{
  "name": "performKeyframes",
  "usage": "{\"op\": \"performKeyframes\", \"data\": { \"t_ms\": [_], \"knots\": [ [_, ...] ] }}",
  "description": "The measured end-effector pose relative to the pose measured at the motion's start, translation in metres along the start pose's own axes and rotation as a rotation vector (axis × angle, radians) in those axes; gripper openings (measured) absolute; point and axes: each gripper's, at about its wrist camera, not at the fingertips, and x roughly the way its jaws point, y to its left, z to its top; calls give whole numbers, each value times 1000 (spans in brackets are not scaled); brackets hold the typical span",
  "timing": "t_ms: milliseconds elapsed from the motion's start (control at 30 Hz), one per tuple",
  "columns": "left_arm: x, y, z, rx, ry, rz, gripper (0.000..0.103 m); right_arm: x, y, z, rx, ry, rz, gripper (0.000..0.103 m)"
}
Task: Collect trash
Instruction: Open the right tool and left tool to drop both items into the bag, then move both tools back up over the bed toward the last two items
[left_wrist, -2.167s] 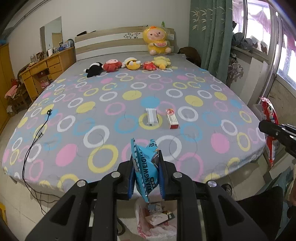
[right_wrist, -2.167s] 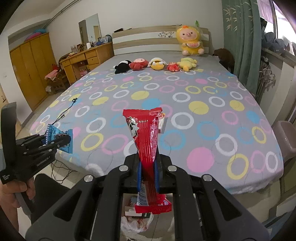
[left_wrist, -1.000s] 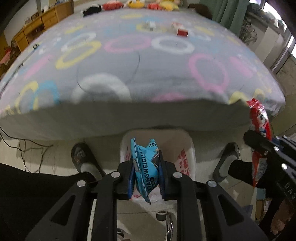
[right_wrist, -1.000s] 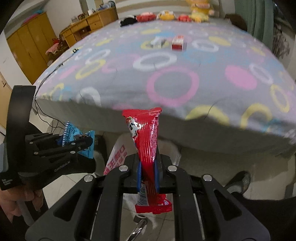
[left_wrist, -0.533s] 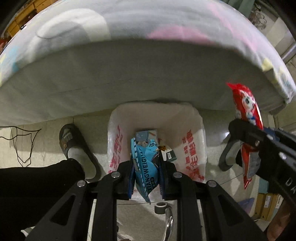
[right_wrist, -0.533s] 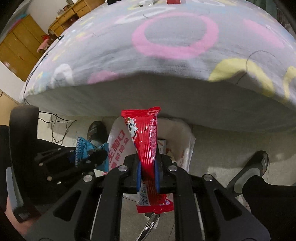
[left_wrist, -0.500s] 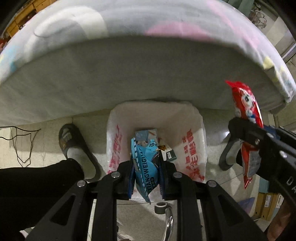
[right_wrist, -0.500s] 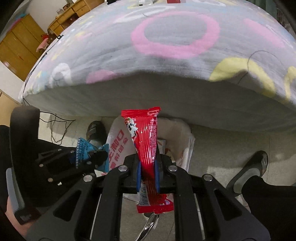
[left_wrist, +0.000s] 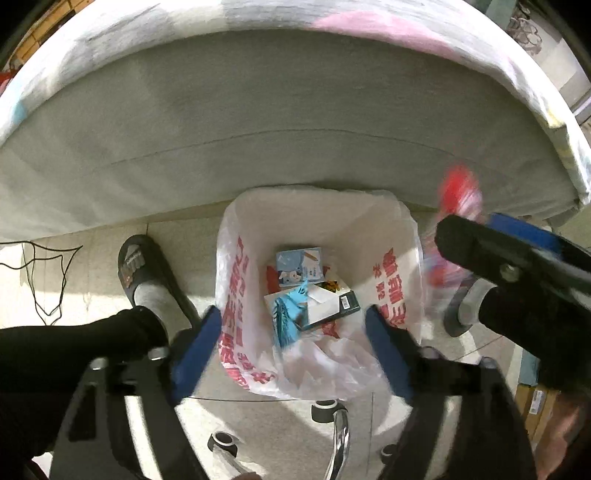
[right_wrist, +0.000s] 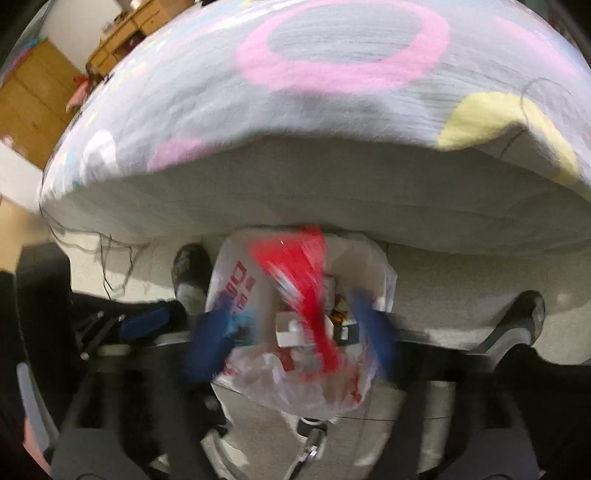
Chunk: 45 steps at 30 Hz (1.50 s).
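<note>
- Your left hand-held gripper (left_wrist: 295, 339) points down over the white bin bag (left_wrist: 236, 280); its jaws have just been opening and now stand apart with nothing pressed between them; the blue wrapper (left_wrist: 290, 317) lies below them inside the bag, on a dark-edged box (left_wrist: 332, 302) and beside a pale blue carton (left_wrist: 299, 266).
- Your right hand-held gripper (right_wrist: 295, 332) has likewise just been opening; its blue pads stand wide either side of the red wrapper (right_wrist: 306, 284), which shows as a red smear over the bag's mouth, free of both pads.
- The bag stands on a pale tiled floor (left_wrist: 74, 266) just in front of the bed (left_wrist: 258, 110), whose grey sheet carries pink and yellow rings; a wooden wardrobe (right_wrist: 26, 88) shows far left in the right view.
- A slippered foot (left_wrist: 142, 273) stands either side of the bag; a black cable (left_wrist: 44, 280) trails on the floor at left.
- The right view is heavily blurred; whether the red wrapper has reached the bag's contents you cannot tell; the red lettering on the bag is unreadable.
</note>
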Motion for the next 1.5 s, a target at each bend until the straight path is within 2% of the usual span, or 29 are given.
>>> {"op": "performKeyframes", "data": {
  "t_ms": [67, 433, 933, 1167, 1433, 1500],
  "knots": [
    [-1, 2, 0, -6, -3, 16, 89, -3, -3, 1, 13, -12, -6, 81],
    [-5, 8, 1, -22, -15, 6, 89, -6, -11, 0, 57, -16, -21, 81],
    [-12, 4, -1, -23, -34, -2, 89, -13, -3, -7, 6, -27, -68, 83],
    [-27, 4, -1, -25, -68, -11, 89, -37, -7, -10, 11, -75, -71, 84],
    [-58, 8, -2, -36, -143, -29, 89, -73, -16, -14, 24, -151, -97, 84],
    [-68, 8, -2, -35, -166, -32, 89, -79, -17, -14, 22, -165, -104, 88]
  ]
}}
